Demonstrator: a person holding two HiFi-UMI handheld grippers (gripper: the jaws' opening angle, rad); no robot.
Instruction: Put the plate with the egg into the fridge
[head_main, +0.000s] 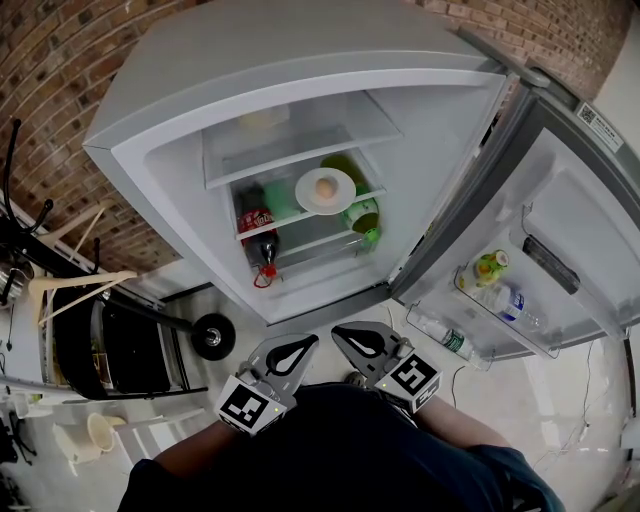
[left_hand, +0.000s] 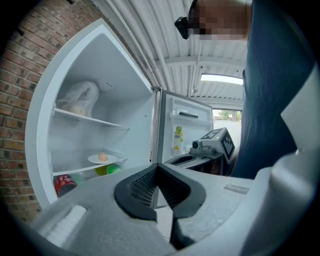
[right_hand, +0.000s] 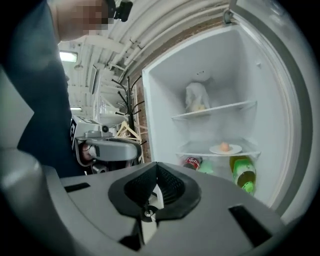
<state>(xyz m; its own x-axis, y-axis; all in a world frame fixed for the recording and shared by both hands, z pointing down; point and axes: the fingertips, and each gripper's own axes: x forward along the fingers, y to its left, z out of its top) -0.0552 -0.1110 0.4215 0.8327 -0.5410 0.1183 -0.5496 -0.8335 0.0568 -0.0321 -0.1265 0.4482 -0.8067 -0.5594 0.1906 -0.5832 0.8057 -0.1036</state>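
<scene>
Brick wall (head_main: 60, 60) is seen behind a white fridge (head_main: 180, 110), whose door (head_main: 590, 200) is swung wide open at 3 o'clock of the cabinet. Small bottles (head_main: 490, 267) are carried in the door's lower rack. A wooden clothes hanger (head_main: 70, 285) is seen at 9 o'clock of the head view, well apart from the fridge.

The plate (head_main: 305, 195) is set inside the fridge on the middle shelf (head_main: 285, 222), and the egg (head_main: 326, 187) is carried at its middle. A red bottle (head_main: 258, 225) is lying below the shelf at 8 o'clock of the plate, and a green bottle (head_main: 365, 215) at 4 o'clock of it. A pale bag (left_hand: 80, 97) is kept on the shelf above, at 12 o'clock of the plate in both tool views.

The left tool (head_main: 308, 343) and the right tool (head_main: 342, 333) are held side by side at 6 o'clock of the plate, outside the fridge and well apart from it. In its own view the left tool (left_hand: 158, 166) is closed tip to tip, with nothing gripped; the plate (left_hand: 95, 160) and egg (left_hand: 103, 156) are seen at 9 o'clock of it. The right tool (right_hand: 156, 165) is likewise closed on nothing, with the plate (right_hand: 235, 149) and egg (right_hand: 225, 146) at 2 o'clock of it.
</scene>
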